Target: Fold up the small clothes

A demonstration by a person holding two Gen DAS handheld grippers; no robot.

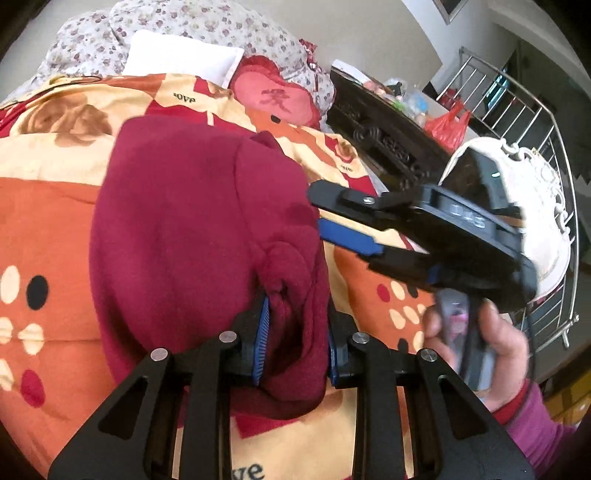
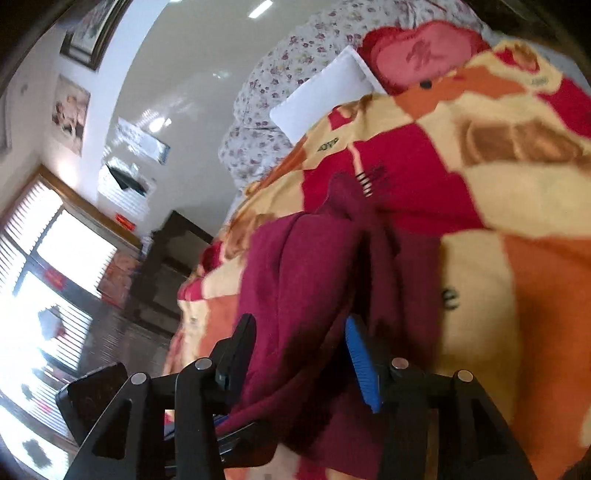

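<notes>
Two grippers, one dark red fleece garment, and a very busy bed

One dark red fleece garment point(image 1: 192, 229) is bunched up on a plush blanket patterned in orange, cream and red point(image 1: 48, 221) that covers the bed. Left gripper point(image 1: 295, 343) has its blue-padded jaws set narrow and clamped on a thick fold at the near edge of the fleece, cloth bulging out between the pads.

Right gripper point(image 1: 332, 218) comes in from the right side of the left wrist view, held by a hand point(image 1: 476, 350) with a magenta sleeve point(image 1: 539, 435). Its jaws stand apart. In its own camera the right gripper point(image 2: 299, 354) straddles a ridge of the same fleece point(image 2: 295, 266): cloth sits between the fingers, but the blue pad isn't pressing on it, so it looks like a loose gap and not a grip.

Stuff around: a heart-shaped red and pink cushion point(image 1: 277, 96), a flat white pillow point(image 1: 181, 59) and a floral-print quilt in white and purple point(image 1: 192, 22) piled at the head of the bed. Beside the bed there's a dark carved wooden cabinet point(image 1: 384, 133) with a red plastic bag point(image 1: 447, 125) on top, plus a metal railing point(image 1: 524, 110) behind it. The right wrist view also shows a bright window with blinds point(image 2: 40, 236) and framed pictures on the wall point(image 2: 70, 110)
</notes>
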